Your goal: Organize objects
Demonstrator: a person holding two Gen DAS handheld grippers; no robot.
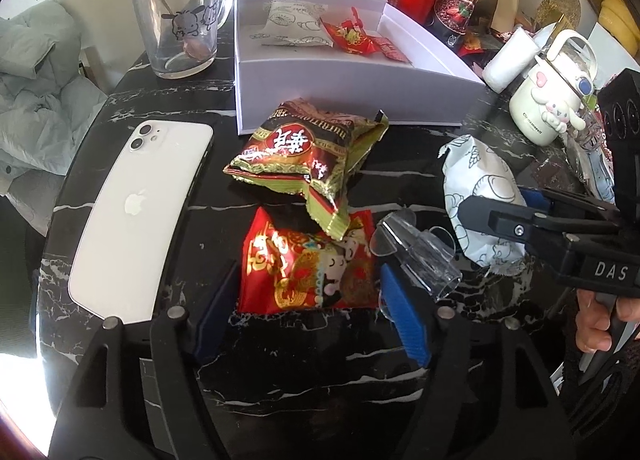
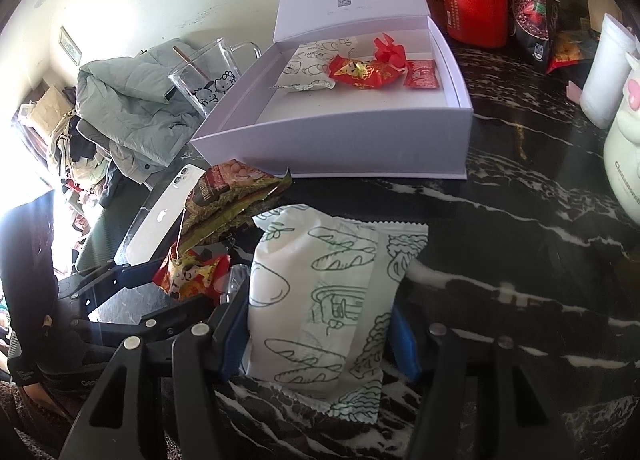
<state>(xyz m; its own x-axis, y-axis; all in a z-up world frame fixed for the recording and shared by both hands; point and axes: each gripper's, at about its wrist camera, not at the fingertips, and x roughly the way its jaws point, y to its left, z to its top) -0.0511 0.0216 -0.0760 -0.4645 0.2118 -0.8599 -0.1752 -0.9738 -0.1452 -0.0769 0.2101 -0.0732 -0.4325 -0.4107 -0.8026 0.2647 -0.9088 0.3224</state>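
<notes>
Cluttered marble table (image 1: pixel 120 111): right gripper (image 2: pixel 320 336) clamped on bread packet (image 2: pixel 316 300), left gripper (image 1: pixel 308 324) open around red packet (image 1: pixel 308 264), nudging clear clip (image 1: pixel 420 256) likely.

Both wrist views look steeply down, close over the table (image 1: pixel 132 195); both share white box (image 2: pixel 360 147) at 12 o'clock

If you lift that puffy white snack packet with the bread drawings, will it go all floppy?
Probably a bit. The white bread-print packet looks puffed like a pillow, so its middle should hold shape, while the flat crimped ends likely droop. It seems light for its size. The smooth wrapper could slip, though the right gripper jaws sit on both sides of it.
</notes>
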